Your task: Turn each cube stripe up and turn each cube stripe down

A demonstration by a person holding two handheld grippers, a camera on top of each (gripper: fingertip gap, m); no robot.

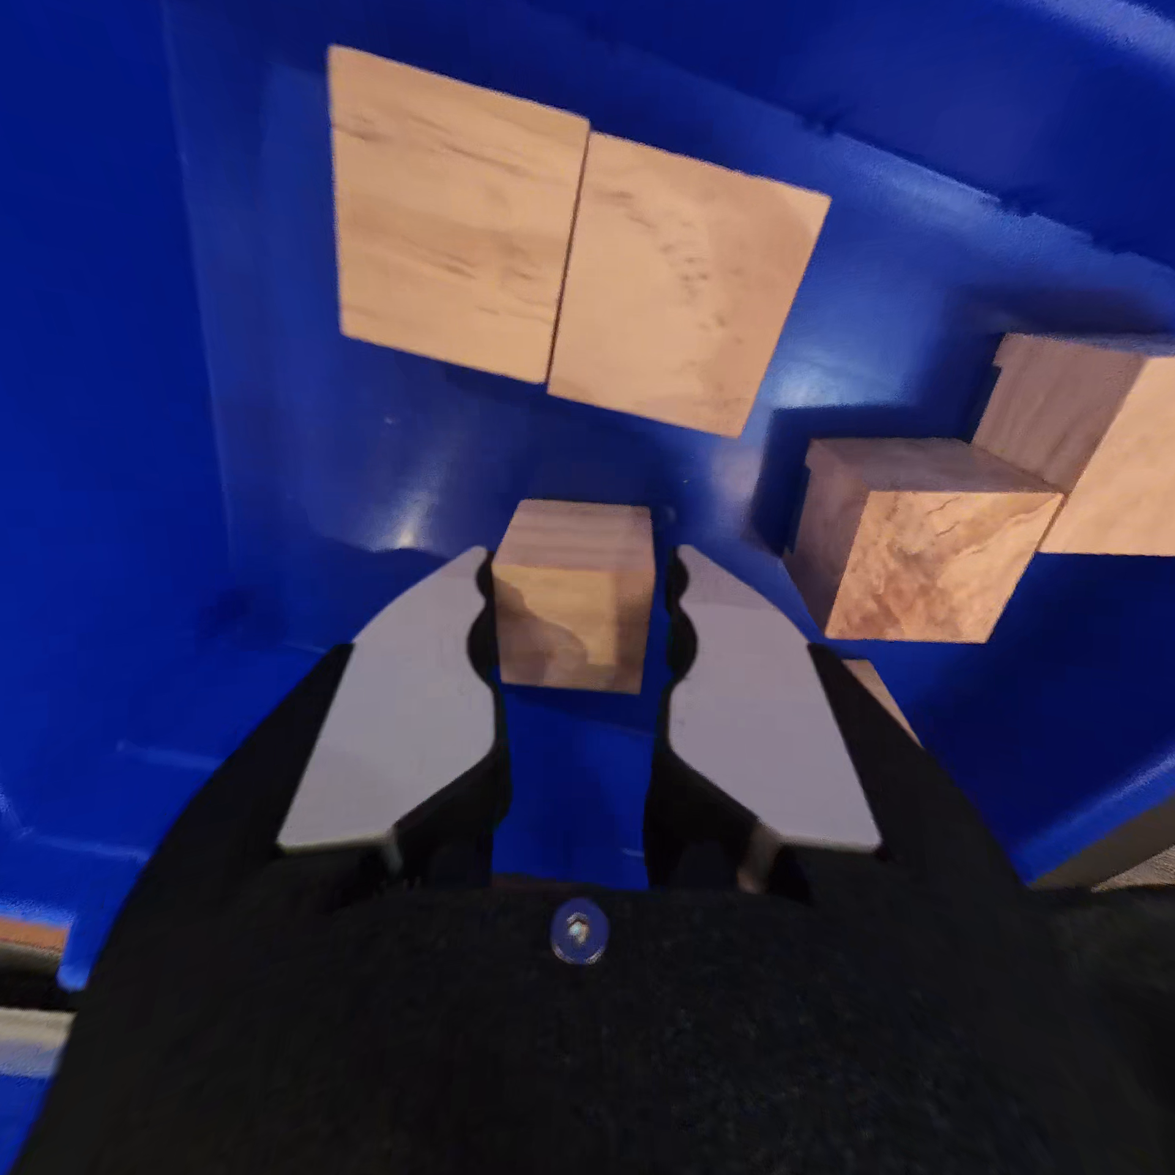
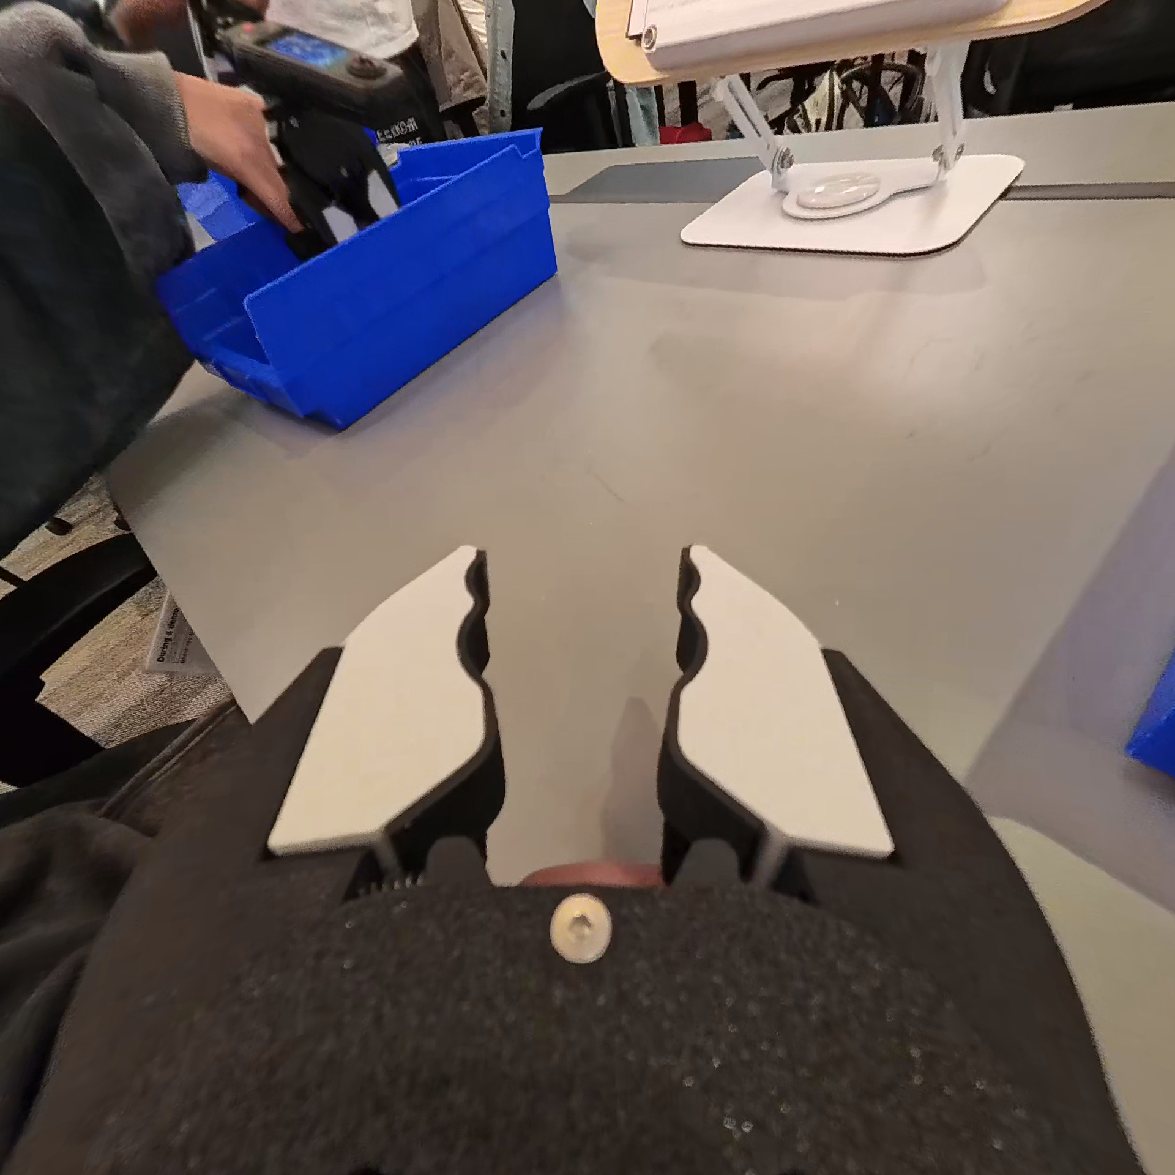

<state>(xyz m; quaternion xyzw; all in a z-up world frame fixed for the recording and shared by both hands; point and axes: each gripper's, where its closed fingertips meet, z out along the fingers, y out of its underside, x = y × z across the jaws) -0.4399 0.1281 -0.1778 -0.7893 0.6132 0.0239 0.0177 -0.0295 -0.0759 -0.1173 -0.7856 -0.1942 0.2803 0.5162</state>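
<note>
My left gripper (image 1: 578, 559) reaches down into a blue bin (image 1: 159, 445) and is shut on a small wooden cube (image 1: 572, 623), with a pad against each side. Two larger cubes (image 1: 451, 216) (image 1: 680, 280) lie side by side beyond it. Two more cubes (image 1: 922, 559) (image 1: 1081, 445) sit to the right. No stripe shows on any visible face. My right gripper (image 2: 582, 559) is open and empty above the grey table (image 2: 763, 413). The right wrist view shows the bin (image 2: 394, 318) at the far left with the left gripper (image 2: 337, 184) inside it.
A white stand (image 2: 852, 203) holding a wooden board sits at the back right of the table. Another blue object (image 2: 1154, 731) shows at the right edge. A person's hand and sleeve (image 2: 95, 222) are at the bin. A chair is beyond the table's left edge.
</note>
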